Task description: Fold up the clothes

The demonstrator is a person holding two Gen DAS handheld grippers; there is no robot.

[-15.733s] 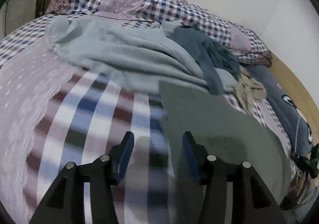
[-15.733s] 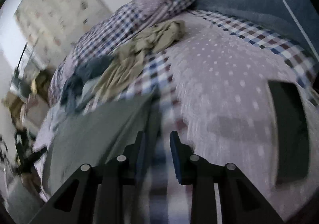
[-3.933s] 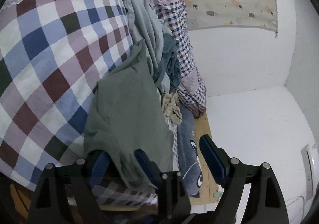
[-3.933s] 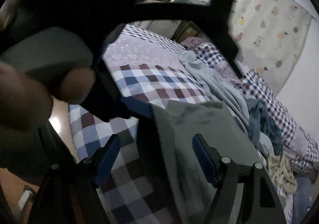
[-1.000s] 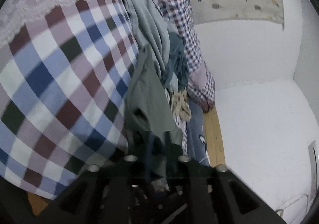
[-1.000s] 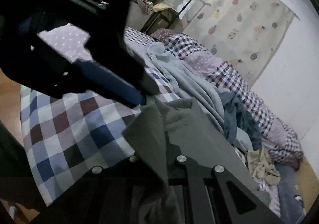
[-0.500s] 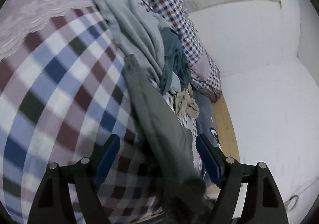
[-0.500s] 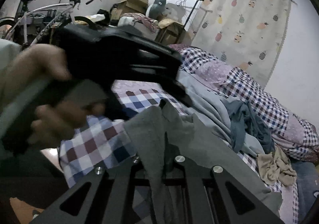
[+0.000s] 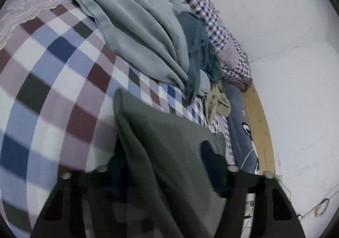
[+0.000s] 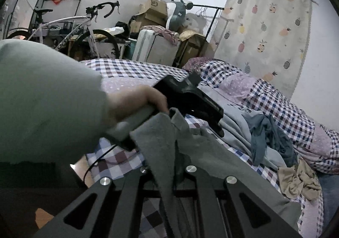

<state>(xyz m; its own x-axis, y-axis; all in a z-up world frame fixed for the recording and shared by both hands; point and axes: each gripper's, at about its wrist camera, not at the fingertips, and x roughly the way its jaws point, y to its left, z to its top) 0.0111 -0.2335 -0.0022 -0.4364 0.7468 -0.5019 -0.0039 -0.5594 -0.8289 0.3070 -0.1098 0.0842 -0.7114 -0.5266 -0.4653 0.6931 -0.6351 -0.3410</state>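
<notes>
The right gripper (image 10: 175, 166) is pinching a raised edge of the grey-green garment (image 9: 169, 153), fingers clenched on the cloth, while the left gripper (image 9: 167, 166) is hanging spread wide and released over the same garment lying on the checked bed (image 9: 53, 89). This is looking like the middle of a fold; next, the left fingers are needing to close on a matching edge so both can carry it across

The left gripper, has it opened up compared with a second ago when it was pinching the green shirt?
Yes. The left gripper now stands open, fingers wide apart, with the green shirt draped loose between them over the checked bedspread.
</notes>
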